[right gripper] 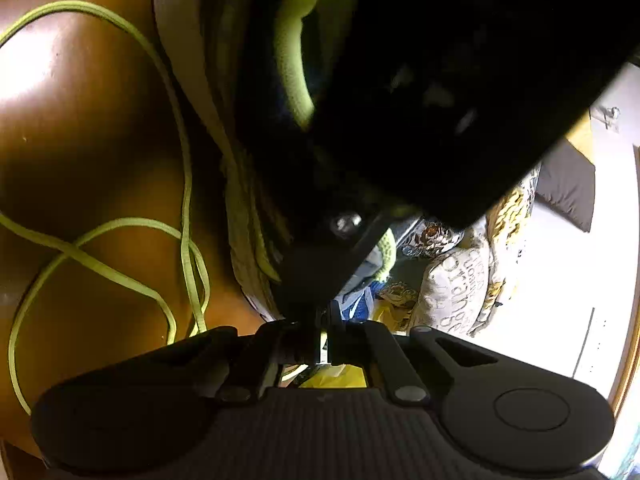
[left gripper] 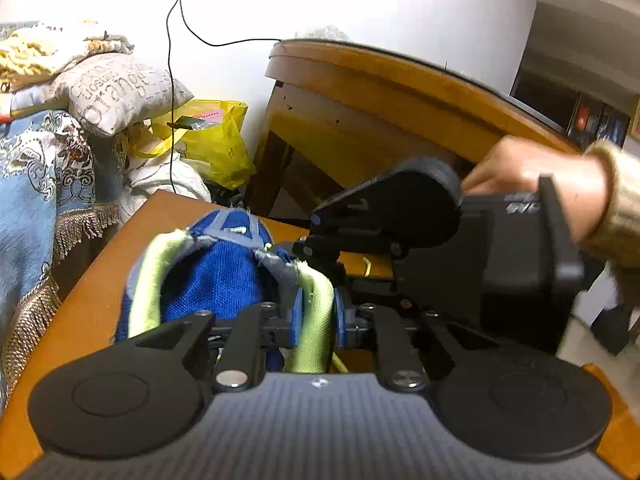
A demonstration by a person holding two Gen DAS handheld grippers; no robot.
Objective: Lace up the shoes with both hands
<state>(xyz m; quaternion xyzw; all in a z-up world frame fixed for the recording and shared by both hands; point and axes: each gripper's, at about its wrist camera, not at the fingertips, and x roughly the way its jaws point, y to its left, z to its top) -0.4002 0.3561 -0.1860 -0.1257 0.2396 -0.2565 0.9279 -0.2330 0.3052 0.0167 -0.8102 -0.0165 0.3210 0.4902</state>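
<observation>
The blue shoe (left gripper: 224, 280) sits mid-counter (left gripper: 92, 304), long axis running away from the left camera, toe toward the far edge. The left gripper (left gripper: 316, 320) is clamped on its lime collar (left gripper: 316, 320). The right gripper (right gripper: 324, 336) is closed, beside the shoe. Loose lace (right gripper: 120, 276) loops on the counter. A wooden table (left gripper: 380, 92) stands beyond.

A yellow plastic bag (left gripper: 216, 140) sits by the white wall, beside a printed cushion (left gripper: 120, 92) on a blue patterned throw (left gripper: 36, 168). A black cable (left gripper: 172, 80) hangs down. A wooden table (left gripper: 380, 92) stands behind.
</observation>
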